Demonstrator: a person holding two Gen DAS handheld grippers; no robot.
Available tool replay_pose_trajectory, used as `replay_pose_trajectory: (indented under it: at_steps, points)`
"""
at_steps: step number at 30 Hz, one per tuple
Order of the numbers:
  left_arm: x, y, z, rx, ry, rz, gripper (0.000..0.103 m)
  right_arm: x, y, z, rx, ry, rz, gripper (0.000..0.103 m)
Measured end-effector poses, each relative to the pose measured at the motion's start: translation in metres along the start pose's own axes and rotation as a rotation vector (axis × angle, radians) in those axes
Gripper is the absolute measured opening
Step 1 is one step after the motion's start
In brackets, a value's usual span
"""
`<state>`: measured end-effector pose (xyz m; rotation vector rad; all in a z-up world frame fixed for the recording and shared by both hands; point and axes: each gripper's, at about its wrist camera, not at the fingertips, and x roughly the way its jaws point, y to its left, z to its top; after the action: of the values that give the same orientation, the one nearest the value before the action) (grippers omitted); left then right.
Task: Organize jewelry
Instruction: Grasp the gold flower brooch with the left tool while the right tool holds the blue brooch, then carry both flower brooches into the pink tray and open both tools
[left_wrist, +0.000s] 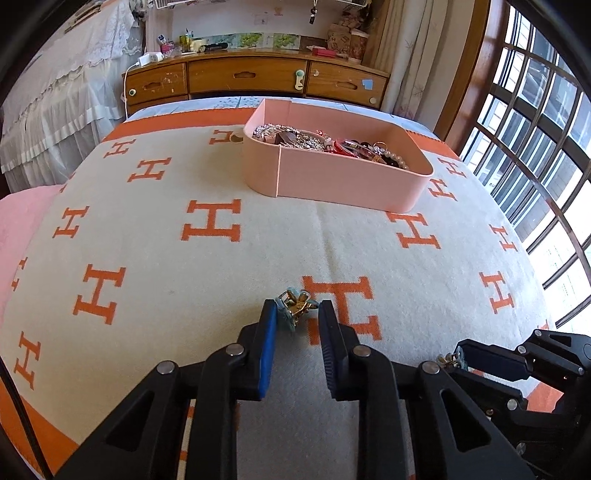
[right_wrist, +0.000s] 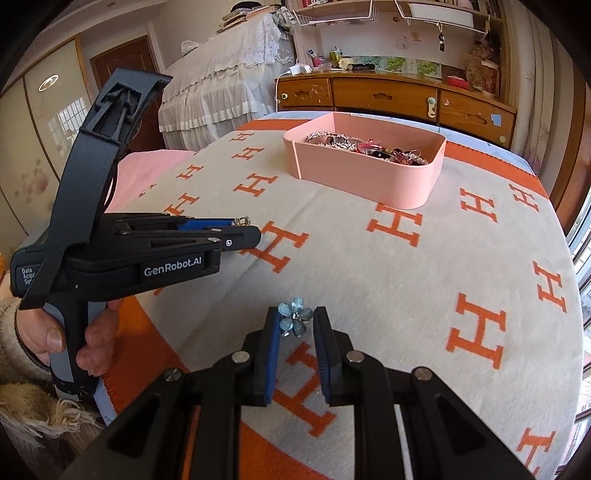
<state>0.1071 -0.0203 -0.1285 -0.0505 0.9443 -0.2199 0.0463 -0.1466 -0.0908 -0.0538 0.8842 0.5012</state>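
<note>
My left gripper (left_wrist: 297, 310) is shut on a blue and gold flower clip (left_wrist: 294, 305), held above the blanket; it shows at the left of the right wrist view (right_wrist: 242, 226). My right gripper (right_wrist: 294, 318) is shut on a blue flower piece (right_wrist: 292, 316), held between the pads (right_wrist: 272, 334). It shows at the lower right of the left wrist view (left_wrist: 452, 360). A pink box (left_wrist: 343, 181) holding several pieces of jewelry (left_wrist: 325, 143) stands on the bed ahead; it also shows in the right wrist view (right_wrist: 373, 177).
The bed carries a cream blanket with orange H letters (left_wrist: 207, 229). A pink cover (left_wrist: 18, 221) lies at the left. A wooden dresser (left_wrist: 255, 77) stands beyond the bed, windows (left_wrist: 535, 129) at the right. A small ring (left_wrist: 236, 138) lies left of the box.
</note>
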Motion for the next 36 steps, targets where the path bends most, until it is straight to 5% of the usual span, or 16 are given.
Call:
replay_pose_trajectory:
  at_steps: [10,17,22,32,35,36]
  points:
    - [-0.030,0.003,0.017,-0.025,-0.003,-0.048,0.020,-0.034,-0.013,0.030,0.052,-0.099,-0.007,0.018]
    - [-0.070,-0.015,0.086,0.038,-0.089,-0.082,0.021,-0.063,-0.045,0.105,0.151,-0.214,-0.021,0.018]
    - [-0.065,-0.022,0.146,0.031,-0.099,-0.121,0.021,-0.055,-0.077,0.159,0.253,-0.248,-0.016,0.018]
    - [0.035,-0.032,0.189,0.057,0.042,-0.105,0.021,0.038,-0.127,0.176,0.395,-0.068,-0.056,0.019]
    - [0.052,-0.035,0.187,0.069,0.071,-0.078,0.037,0.058,-0.137,0.169,0.443,-0.002,-0.040,0.019]
    - [0.054,-0.035,0.186,0.071,0.071,-0.073,0.052,0.063,-0.140,0.167,0.457,0.015,-0.032,0.019]
